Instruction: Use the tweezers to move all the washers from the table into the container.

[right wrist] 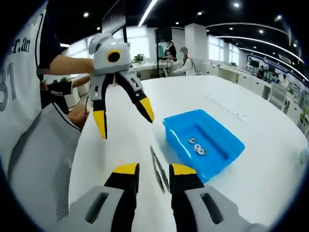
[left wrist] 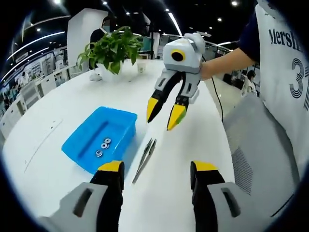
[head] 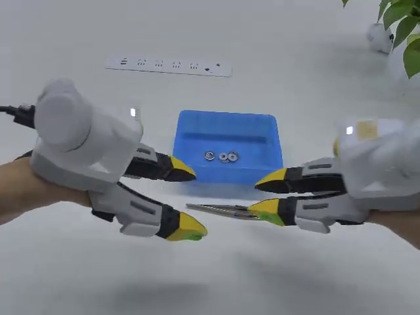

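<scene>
A blue container (head: 190, 141) stands mid-table with three washers (head: 222, 156) lying inside it. The metal tweezers (head: 220, 210) lie flat on the table just in front of it. My left gripper (head: 187, 197) hovers to their left, jaws wide open and empty. My right gripper (head: 269, 193) hovers over their right end, jaws partly open and holding nothing. In the left gripper view, the right gripper (left wrist: 163, 120) hangs above the tweezers (left wrist: 145, 157), beside the container (left wrist: 82, 140). In the right gripper view, the tweezers (right wrist: 155, 162) lie ahead of my right gripper (right wrist: 154, 170), with the container (right wrist: 222, 140) to their right.
A white power strip (head: 167, 65) lies on the table behind the container. A potted plant (head: 400, 33) stands at the far right corner. The person's jersey (left wrist: 280, 72) and a grey chair back (left wrist: 251, 145) sit close to the table's near edge.
</scene>
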A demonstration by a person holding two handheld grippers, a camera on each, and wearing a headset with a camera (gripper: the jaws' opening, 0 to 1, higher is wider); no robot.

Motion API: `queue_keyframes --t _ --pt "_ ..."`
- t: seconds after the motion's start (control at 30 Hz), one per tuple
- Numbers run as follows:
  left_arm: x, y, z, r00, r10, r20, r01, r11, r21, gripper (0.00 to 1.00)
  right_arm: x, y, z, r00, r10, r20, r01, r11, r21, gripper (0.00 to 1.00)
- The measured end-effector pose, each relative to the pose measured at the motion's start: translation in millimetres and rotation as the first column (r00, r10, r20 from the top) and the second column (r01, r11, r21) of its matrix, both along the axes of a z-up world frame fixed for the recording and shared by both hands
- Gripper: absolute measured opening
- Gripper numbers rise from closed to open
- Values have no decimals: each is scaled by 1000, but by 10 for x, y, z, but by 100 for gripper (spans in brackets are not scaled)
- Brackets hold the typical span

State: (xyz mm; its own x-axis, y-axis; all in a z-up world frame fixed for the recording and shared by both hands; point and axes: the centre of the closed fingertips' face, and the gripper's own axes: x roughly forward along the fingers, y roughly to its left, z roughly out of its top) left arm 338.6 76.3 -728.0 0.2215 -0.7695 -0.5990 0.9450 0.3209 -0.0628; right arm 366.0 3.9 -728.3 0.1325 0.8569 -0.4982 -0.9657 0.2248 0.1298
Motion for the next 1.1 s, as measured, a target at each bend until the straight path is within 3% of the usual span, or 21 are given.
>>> queue_keyframes --t 0.07,0.2,0.27,0.33,0.4,0.43,0.47,0.5,0.63,0.73,0.83,0.9,1.03,1.1 --pt "-41 48 54 1000 10 15 -10 1000 0 66 -26 -106 128 1000 -18 -1 18 999 35 36" --pt "-103 115 169 998 54 -8 -55 998 -20 68 -126 -269 265 1000 -24 -1 24 999 48 46" --pt "-99 124 273 996 82 18 -81 995 -49 73 -204 -314 323 999 -22 -24 23 998 56 47" --pt "-98 127 394 993 104 50 -99 992 -83 78 -257 -331 404 999 -28 -18 29 995 91 51" --pt "-145 129 469 992 129 7 -127 985 -115 82 -293 -329 493 998 -46 -42 51 989 138 56" --pt "-203 133 490 990 136 -47 -141 982 -126 83 -308 -334 519 998 -48 -43 53 988 146 59" --pt "-234 135 508 987 140 -75 -150 979 -136 83 -319 -345 544 998 -51 -36 56 988 147 62" --pt "-262 137 518 987 135 -86 -146 980 -137 82 -323 -348 556 998 -56 -31 60 988 144 65" --pt "-318 165 614 987 149 -61 -157 975 -159 85 -325 -377 640 998 -66 13 63 986 151 70" --pt "-320 197 648 981 178 -72 -189 965 -184 93 -301 -384 714 996 -83 36 74 978 195 74" --pt "-315 247 636 977 207 -57 -214 961 -175 92 -285 -391 724 995 -100 25 93 975 204 84" --pt "-314 259 645 977 213 -19 -214 963 -162 92 -291 -396 701 995 -100 15 96 977 191 89" --pt "-355 256 704 974 227 -16 -226 959 -171 96 -389 -379 573 999 -53 7 51 991 125 95" --pt "-380 248 739 974 228 -4 -226 958 -176 99 -427 -358 514 999 -24 27 21 995 94 96"
